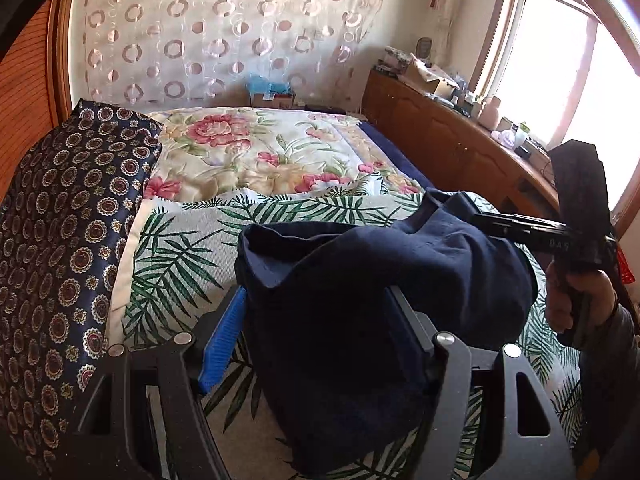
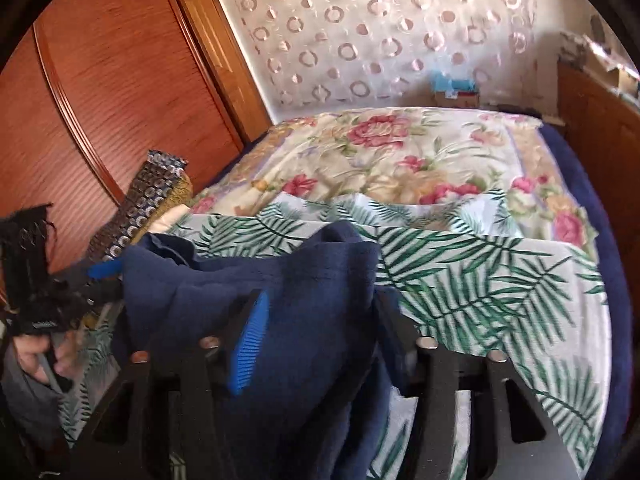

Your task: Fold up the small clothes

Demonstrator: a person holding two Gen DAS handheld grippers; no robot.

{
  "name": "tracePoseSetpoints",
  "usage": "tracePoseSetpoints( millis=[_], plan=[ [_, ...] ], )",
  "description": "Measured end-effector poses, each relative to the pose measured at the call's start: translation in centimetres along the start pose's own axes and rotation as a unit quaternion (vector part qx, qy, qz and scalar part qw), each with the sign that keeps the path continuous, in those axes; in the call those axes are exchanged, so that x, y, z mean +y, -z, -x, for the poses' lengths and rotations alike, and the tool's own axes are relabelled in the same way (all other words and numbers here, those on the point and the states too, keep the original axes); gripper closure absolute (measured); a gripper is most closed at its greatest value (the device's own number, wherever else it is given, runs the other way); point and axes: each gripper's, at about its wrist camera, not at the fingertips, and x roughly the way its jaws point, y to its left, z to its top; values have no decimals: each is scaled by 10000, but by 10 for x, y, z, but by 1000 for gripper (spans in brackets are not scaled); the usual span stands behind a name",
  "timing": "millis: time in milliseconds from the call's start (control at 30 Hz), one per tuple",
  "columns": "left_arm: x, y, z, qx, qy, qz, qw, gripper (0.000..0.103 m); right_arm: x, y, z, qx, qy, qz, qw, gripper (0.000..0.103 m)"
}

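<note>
A dark navy garment (image 1: 360, 280) hangs bunched between my two grippers above the palm-leaf sheet (image 1: 180, 248). My left gripper (image 1: 316, 320) is shut on one part of it, cloth draped over its blue-padded fingers (image 1: 224, 336). My right gripper (image 2: 316, 320) is shut on another part of the navy garment (image 2: 312, 280). In the left wrist view the right gripper (image 1: 468, 208) reaches in from the right, its tips buried in the cloth. In the right wrist view the left gripper (image 2: 108, 272) shows at the far left, gripping the cloth's other end.
A floral quilt (image 1: 272, 152) covers the far bed. A navy medallion-print pillow (image 1: 68, 240) lies along the left. A wooden cabinet (image 1: 452, 148) with clutter stands under the window at right. Wooden wardrobe doors (image 2: 100, 92) stand at left.
</note>
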Motion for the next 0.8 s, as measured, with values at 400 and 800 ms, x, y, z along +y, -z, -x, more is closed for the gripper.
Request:
tracePoseSetpoints(
  millis=[400, 800],
  plan=[
    [15, -12, -24, 52, -265, 174, 9995, 33, -39, 0, 4, -388, 837, -6, 9957, 99],
    [26, 0, -41, 273, -363, 317, 9985, 33, -15, -5, 8, -153, 876, 351, 9954, 45]
  ],
)
